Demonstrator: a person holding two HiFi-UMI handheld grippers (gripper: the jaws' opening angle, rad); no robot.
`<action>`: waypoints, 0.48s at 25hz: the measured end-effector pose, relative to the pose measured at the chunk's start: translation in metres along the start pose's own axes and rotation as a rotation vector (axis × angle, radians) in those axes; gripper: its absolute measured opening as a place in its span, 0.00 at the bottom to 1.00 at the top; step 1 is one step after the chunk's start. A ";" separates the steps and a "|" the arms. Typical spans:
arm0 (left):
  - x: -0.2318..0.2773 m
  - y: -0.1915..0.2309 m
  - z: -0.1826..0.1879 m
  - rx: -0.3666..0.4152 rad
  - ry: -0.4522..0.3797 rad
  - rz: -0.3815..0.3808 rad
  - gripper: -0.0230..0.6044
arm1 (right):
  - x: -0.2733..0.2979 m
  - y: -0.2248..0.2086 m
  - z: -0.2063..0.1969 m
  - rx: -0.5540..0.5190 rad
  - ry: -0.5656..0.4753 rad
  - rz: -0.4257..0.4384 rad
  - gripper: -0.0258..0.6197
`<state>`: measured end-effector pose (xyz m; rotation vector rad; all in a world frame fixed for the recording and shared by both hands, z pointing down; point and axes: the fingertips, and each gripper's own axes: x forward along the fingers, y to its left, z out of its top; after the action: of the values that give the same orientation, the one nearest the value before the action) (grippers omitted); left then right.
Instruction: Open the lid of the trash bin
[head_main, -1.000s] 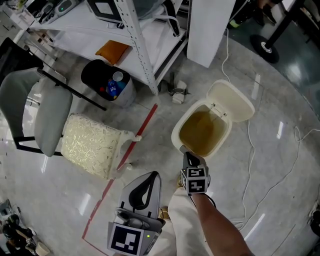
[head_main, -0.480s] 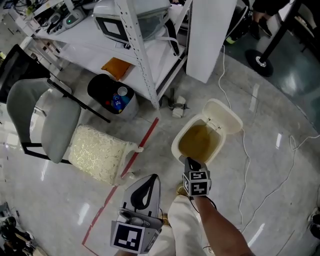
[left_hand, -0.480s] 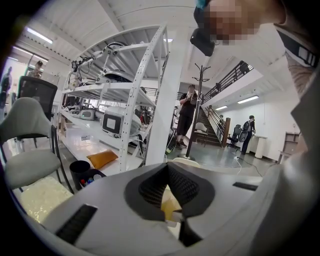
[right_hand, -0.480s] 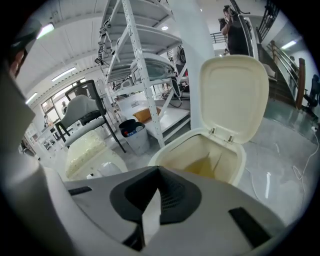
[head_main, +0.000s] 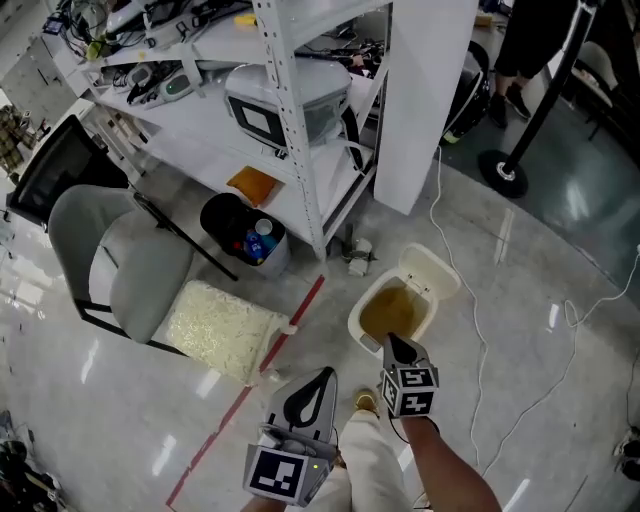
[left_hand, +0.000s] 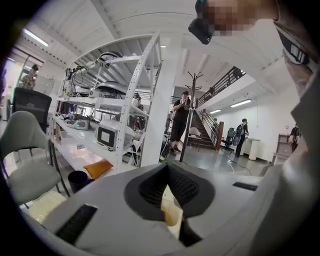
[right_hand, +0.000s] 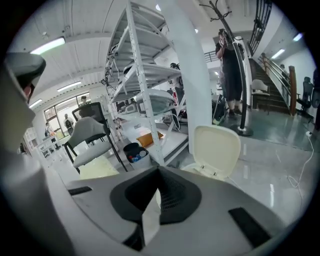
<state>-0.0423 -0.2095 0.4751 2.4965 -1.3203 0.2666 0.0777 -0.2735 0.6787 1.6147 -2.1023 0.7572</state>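
lab: equipment-laden metal shelving, polished floor

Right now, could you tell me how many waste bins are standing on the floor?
2: a cream bin with its lid open, near the middle of the floor, and a black bin beside the white rack. Others may be hidden.

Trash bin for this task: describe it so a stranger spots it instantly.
Find the white shelving rack; on the floor by its corner post stands a cream trash bin. Unlike the black bin nearby, its hinged lid is open.
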 end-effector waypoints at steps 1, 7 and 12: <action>-0.008 -0.005 0.004 -0.003 -0.002 -0.007 0.02 | -0.010 0.002 0.010 -0.002 -0.019 -0.003 0.09; -0.063 -0.027 0.034 0.002 -0.024 -0.054 0.02 | -0.082 0.018 0.069 -0.009 -0.134 -0.040 0.09; -0.104 -0.041 0.060 0.014 -0.066 -0.105 0.02 | -0.148 0.046 0.110 -0.023 -0.238 -0.061 0.09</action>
<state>-0.0651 -0.1288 0.3804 2.5969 -1.2111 0.1719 0.0758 -0.2206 0.4960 1.8247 -2.2008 0.5413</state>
